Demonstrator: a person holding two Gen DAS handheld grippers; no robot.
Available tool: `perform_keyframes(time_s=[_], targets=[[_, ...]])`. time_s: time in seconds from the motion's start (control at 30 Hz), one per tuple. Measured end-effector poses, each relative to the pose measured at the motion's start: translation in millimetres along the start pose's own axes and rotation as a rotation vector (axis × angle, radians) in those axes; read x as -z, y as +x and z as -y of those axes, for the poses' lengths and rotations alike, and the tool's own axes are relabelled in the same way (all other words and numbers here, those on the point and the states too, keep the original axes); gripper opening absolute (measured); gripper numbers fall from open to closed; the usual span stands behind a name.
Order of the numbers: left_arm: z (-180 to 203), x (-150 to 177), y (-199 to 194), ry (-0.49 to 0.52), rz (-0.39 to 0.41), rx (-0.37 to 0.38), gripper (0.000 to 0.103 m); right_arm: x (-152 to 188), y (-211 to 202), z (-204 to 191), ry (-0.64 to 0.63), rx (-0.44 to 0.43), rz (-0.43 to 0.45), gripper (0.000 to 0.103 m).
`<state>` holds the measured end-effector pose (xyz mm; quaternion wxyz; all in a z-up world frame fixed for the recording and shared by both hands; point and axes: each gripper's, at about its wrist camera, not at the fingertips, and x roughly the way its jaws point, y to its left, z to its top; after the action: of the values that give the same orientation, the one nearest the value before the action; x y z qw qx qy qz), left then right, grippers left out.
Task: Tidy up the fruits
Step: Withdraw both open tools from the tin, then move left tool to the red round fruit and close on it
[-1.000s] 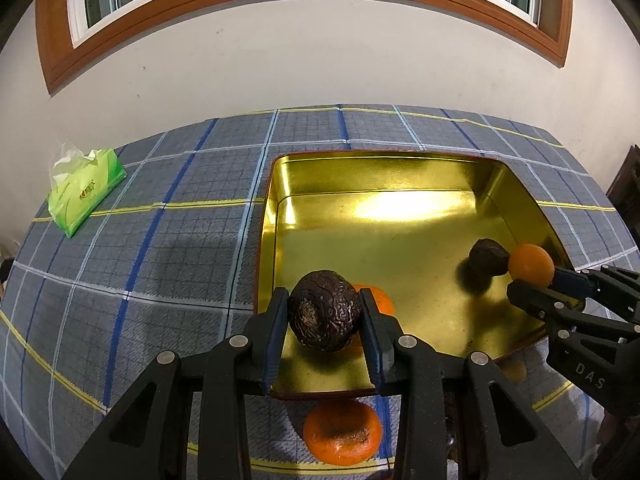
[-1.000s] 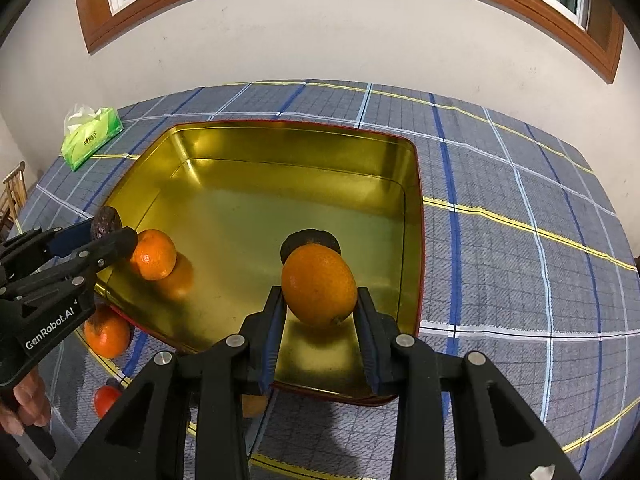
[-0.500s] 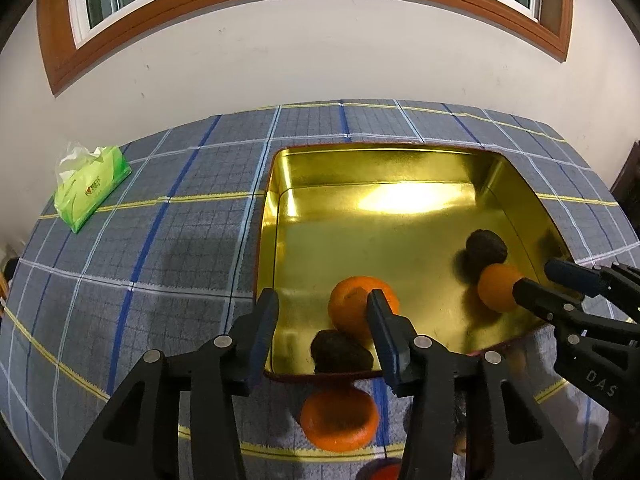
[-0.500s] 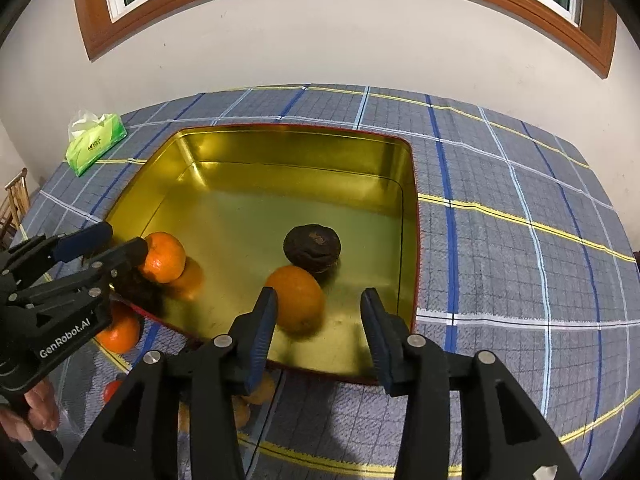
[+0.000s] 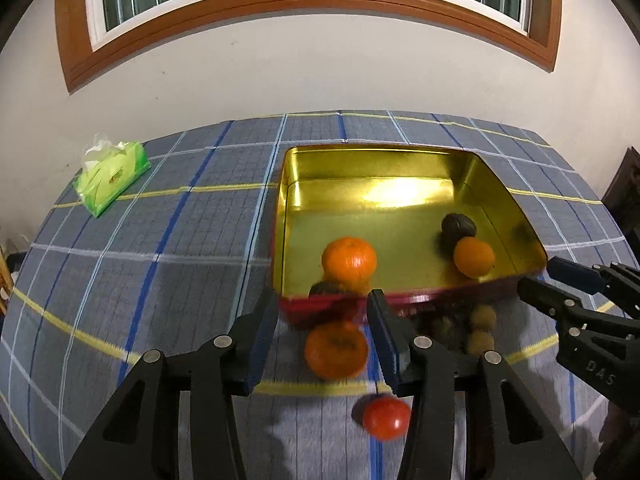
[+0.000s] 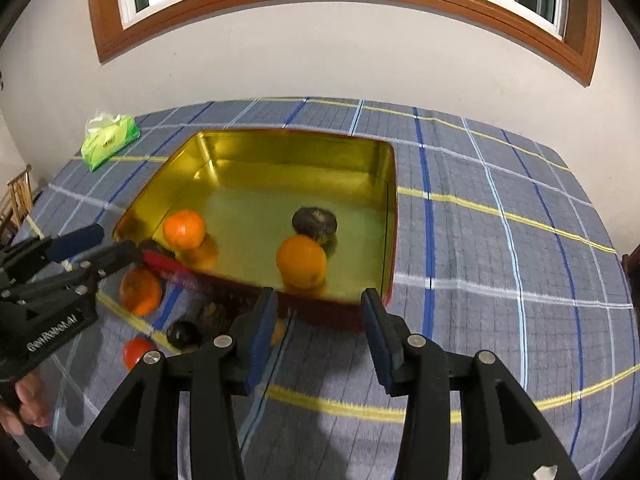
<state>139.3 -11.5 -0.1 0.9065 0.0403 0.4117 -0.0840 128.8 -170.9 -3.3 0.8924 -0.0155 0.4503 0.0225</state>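
A gold tin tray [image 5: 400,164] [image 6: 280,152] with red outer walls sits on the checked tablecloth. It holds two oranges [image 5: 349,260] [image 5: 474,257] and two dark wrinkled fruits [image 5: 458,225] [image 5: 326,289]. In the right wrist view the oranges [image 6: 184,229] [image 6: 301,261] and a dark fruit [image 6: 314,220] show too. My left gripper [image 5: 322,316] is open and empty in front of the tray's near wall, above a loose orange [image 5: 335,350]. My right gripper [image 6: 318,312] is open and empty at the tray's near edge.
Loose fruit lies in front of the tray: a small red fruit [image 5: 386,418], small brownish fruits [image 5: 482,318] and a dark fruit [image 6: 183,334]. A green tissue pack [image 5: 112,178] lies at the table's far left. A white wall stands behind the table.
Both grippers opened and let go of their fruit: the dark fruit and the orange now lie in the tray. Both grippers have drawn back from the tray.
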Motion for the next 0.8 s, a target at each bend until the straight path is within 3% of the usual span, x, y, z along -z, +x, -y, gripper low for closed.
perform_keyframes(time_s=[0.27,0.53,0.8], targets=[[3,43,-24,0.003,-0.008,0.001,0.047,41,-9,-6,0.003,-0.024,-0.03,0.041],[11,82,-24,-0.01,-0.06,0.016,0.047,71,-9,-11,-0.002,-0.04,-0.067,0.041],[20,92,-16,-0.016,-0.082,0.036,0.047,78,-3,-11,0.008,-0.059,-0.084,0.041]])
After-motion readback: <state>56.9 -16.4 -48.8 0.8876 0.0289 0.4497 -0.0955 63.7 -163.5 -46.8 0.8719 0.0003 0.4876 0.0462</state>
